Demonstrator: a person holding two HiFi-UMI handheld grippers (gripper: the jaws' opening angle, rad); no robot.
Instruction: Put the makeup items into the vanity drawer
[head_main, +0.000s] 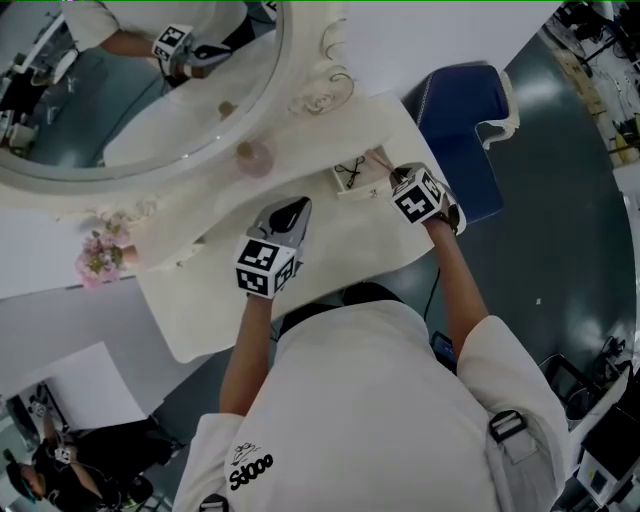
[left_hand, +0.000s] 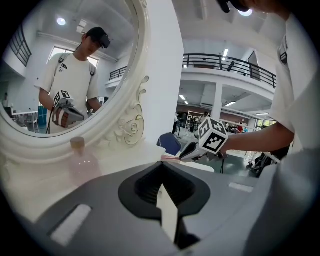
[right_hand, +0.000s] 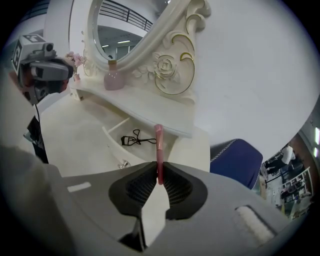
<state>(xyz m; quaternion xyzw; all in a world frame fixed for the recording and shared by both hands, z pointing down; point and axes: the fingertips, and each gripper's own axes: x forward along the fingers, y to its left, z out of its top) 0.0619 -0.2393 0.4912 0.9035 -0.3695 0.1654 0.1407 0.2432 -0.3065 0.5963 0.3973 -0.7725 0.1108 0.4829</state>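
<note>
A thin pink makeup stick (right_hand: 158, 145) stands upright in my right gripper (right_hand: 159, 167), whose jaws are shut on its lower end. The gripper (head_main: 392, 175) hovers over the open vanity drawer (right_hand: 112, 138), with the stick (head_main: 379, 160) pointing towards the mirror. A black eyelash curler (right_hand: 134, 139) lies inside the drawer (head_main: 341, 187). My left gripper (head_main: 296, 208) rests over the middle of the cream tabletop, to the left of the drawer. Its jaws (left_hand: 161, 165) meet with nothing between them. From the left gripper view the right gripper (left_hand: 192, 151) and the stick (left_hand: 170, 158) show ahead.
A pink perfume bottle (head_main: 253, 158) stands by the base of the oval mirror (head_main: 130, 90). Pink flowers (head_main: 99, 257) sit at the table's left end. A blue chair (head_main: 461, 125) stands to the right of the vanity (head_main: 230, 300).
</note>
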